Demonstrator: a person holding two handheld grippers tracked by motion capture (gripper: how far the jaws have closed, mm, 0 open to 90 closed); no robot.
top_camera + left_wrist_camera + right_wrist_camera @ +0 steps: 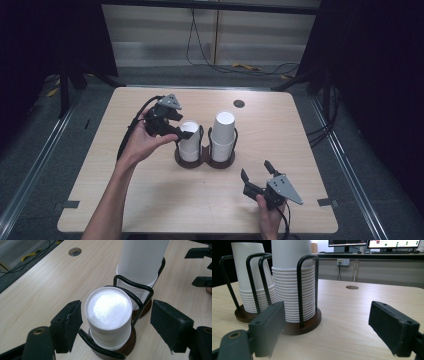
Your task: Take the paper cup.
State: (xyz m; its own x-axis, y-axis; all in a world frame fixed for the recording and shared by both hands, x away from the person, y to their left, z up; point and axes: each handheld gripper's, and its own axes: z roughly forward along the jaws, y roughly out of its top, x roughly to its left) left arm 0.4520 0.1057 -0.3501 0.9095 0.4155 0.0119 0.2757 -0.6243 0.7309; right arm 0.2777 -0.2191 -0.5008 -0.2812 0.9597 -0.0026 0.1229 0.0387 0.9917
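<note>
Right tongs (pixel 255 169) nearest, at five o'clock on the pale wooden table (pixel 300 125), jaws wide, nothing between. Left tongs (pixel 176 131) at ten o'clock, jaws part open, straddling the shorter stack of upturned white paper cups (pixel 108 315) without pressing it. That stack stands in a black wire holder on a dark wooden base (pixel 205 160), table centre; taller white cup stack (pixel 223 135) just beside, three o'clock side.

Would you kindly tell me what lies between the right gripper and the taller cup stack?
Only bare table; the high view shows nothing between the right gripper and the taller cup stack.
</note>
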